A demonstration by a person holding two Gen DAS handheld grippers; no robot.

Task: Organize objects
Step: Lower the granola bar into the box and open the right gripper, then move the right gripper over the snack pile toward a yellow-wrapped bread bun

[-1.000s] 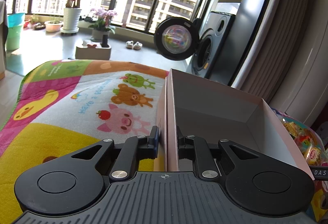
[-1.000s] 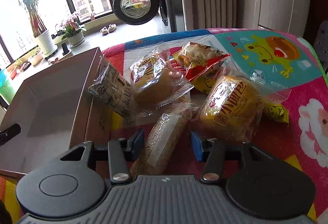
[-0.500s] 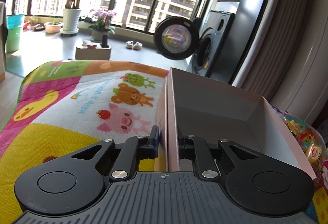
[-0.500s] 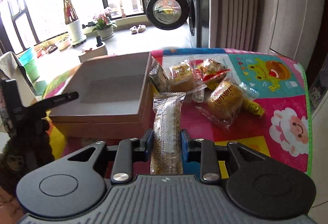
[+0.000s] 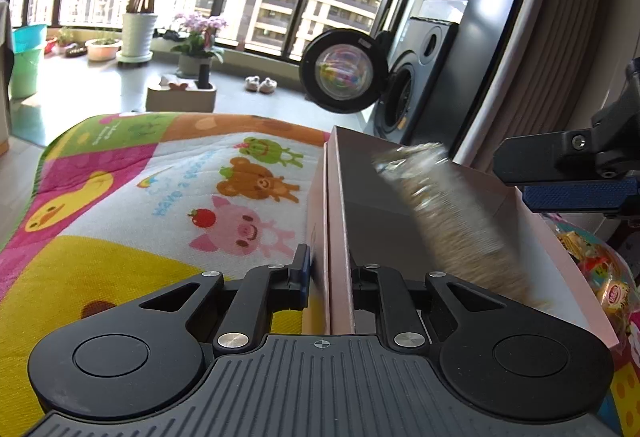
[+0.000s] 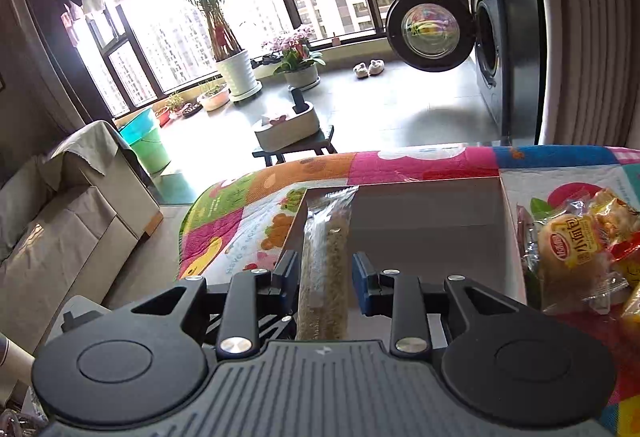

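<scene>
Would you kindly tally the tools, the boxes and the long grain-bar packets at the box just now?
Tools: 2 (left tool, right tool)
Box: 1 (box)
Long packet: 1 (long packet)
Total: 4

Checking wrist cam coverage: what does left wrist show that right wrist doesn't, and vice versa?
Left wrist only: left hand-held gripper clamped on the box's near wall, and the right hand-held gripper's blue pad from the side.
Right wrist only: right hand-held gripper open around the long snack pack, a bun packet, a sofa.
Both: the box, the snack pack blurred, play mat, washing machine.
</scene>
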